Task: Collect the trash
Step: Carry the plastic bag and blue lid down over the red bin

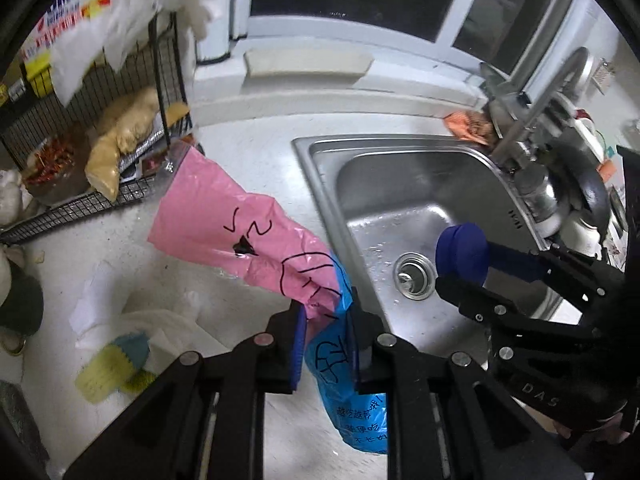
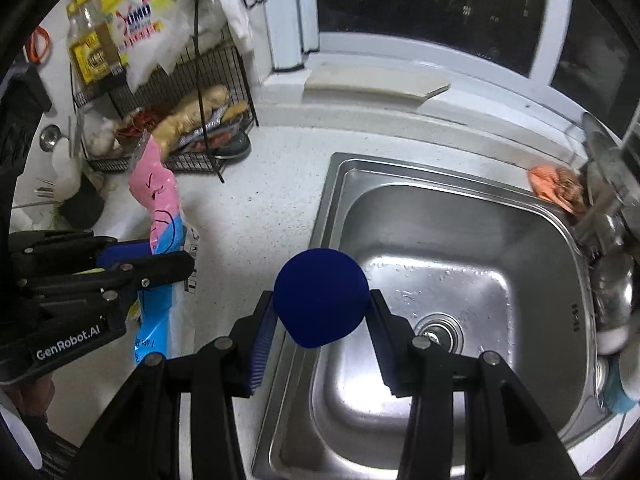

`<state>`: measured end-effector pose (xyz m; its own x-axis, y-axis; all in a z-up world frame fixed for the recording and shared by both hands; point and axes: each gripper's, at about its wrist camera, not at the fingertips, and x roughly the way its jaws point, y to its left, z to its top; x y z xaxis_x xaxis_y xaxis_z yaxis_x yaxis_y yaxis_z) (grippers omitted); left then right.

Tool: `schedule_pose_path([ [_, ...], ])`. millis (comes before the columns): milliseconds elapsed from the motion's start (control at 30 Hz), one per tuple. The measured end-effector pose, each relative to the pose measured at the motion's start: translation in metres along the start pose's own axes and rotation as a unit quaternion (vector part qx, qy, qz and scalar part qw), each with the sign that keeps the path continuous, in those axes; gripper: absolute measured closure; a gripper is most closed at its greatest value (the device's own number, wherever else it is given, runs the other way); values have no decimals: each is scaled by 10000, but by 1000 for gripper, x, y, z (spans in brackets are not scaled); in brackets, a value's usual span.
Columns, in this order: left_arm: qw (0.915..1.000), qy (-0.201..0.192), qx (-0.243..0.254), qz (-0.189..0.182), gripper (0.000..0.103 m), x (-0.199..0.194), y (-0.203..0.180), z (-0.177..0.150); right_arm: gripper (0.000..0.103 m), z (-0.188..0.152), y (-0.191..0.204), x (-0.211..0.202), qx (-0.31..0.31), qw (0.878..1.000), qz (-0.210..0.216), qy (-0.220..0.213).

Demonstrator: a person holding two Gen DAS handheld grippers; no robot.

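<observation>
Far left on the white speckled counter (image 2: 256,208) stands a black wire rack (image 2: 208,80) stuffed with ginger roots (image 2: 196,114), dried red chillies, a yellow-labelled bottle (image 2: 86,54) and white plastic bags draped over its top edge. Just in front of the rack, near the counter's front edge, lie crumpled white tissue (image 1: 120,312) and a yellow-and-blue cloth (image 1: 116,364).

Moving right: the left tongs (image 1: 326,344) are pinching a long pink-and-blue plastic wrapper with black scribbles (image 1: 240,232), which hangs stretched above the counter, its pink end reaching back toward the rack.

Next, the stainless steel sink (image 2: 532,240), basin bare and wet around the drain (image 2: 438,332). Above its left rim the right tongs (image 2: 320,320) grip a dark blue rounded cap-like object (image 2: 320,300) between their pads.

At the sink's back right corner sits an orange rag (image 2: 554,190) beside the chrome tap (image 1: 548,92), with stacked metal dishes (image 2: 614,280) crowding the right edge. A pale cutting board (image 2: 376,82) rests on the windowsill behind.
</observation>
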<state>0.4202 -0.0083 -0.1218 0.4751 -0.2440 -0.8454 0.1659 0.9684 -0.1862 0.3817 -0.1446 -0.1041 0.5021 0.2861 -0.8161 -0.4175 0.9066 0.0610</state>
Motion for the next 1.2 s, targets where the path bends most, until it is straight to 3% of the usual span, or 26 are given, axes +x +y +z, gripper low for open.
schedule_pose_path([
  [367, 9992, -319, 221, 38, 88, -59, -95, -67, 60, -77, -23, -82, 106, 9990, 91, -424],
  [700, 9989, -291, 368, 8, 88, -85, -207, -161, 60, -173, -56, -145, 141, 9987, 64, -480],
  [867, 9990, -189, 411, 5, 88, -87, -252, -200, 60, -224, -72, -171, 242, 9989, 5, -399],
  [1200, 9963, 274, 767, -259, 87, -75, -310, -243, 60, -287, -96, -190, 668, 9976, -203, -17],
])
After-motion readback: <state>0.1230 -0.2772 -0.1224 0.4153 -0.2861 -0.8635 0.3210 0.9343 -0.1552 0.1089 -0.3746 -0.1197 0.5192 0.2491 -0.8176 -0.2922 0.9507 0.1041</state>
